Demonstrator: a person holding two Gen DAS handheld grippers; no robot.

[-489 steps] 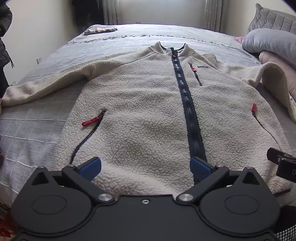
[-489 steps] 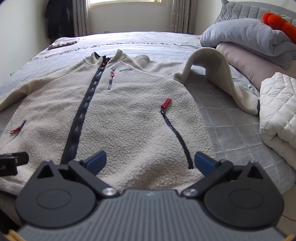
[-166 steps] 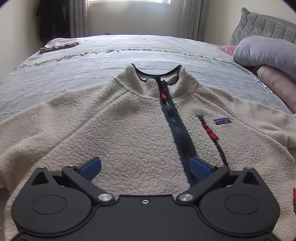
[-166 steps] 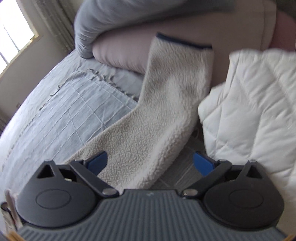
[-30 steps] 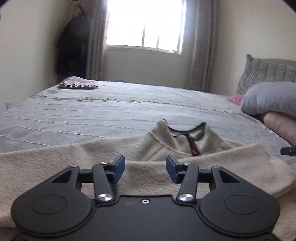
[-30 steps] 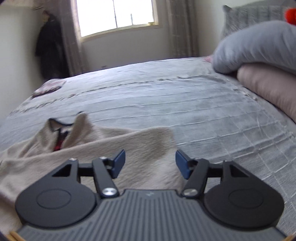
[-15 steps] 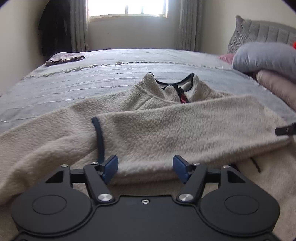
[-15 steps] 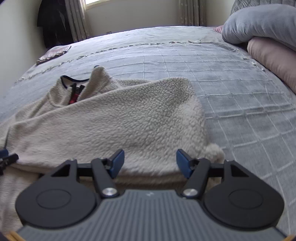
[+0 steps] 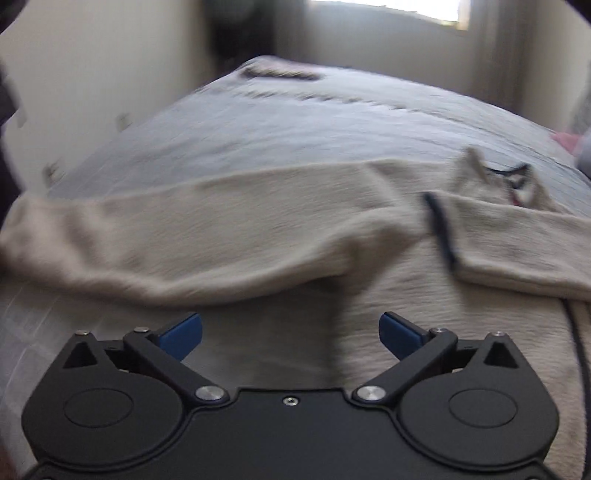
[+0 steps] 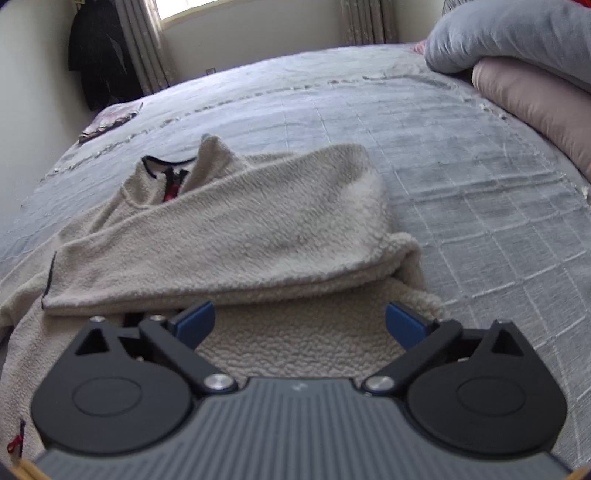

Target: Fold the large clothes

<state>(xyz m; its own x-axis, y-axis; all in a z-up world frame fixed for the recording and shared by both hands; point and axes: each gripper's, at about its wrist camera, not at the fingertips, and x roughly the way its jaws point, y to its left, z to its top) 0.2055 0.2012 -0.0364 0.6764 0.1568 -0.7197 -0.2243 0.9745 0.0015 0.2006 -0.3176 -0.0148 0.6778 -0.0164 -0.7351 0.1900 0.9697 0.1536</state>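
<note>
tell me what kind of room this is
Most likely a bedroom: a wide bed under a grey quilted cover, pillows stacked at one side, and a curtained window behind. A cream fleece jacket lies on the bed, one sleeve folded across it.

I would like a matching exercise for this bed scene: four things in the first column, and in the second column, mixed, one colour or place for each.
Things:
1. fleece jacket
2. folded sleeve's cuff trim
3. zipper pull at the collar
4. grey pillow

Colour or place:
A. red
B. on top of the pink pillow
C. cream, lying on the grey bedspread
D. dark navy

Pairs: 1-C, 2-D, 3-A, 4-B
</note>
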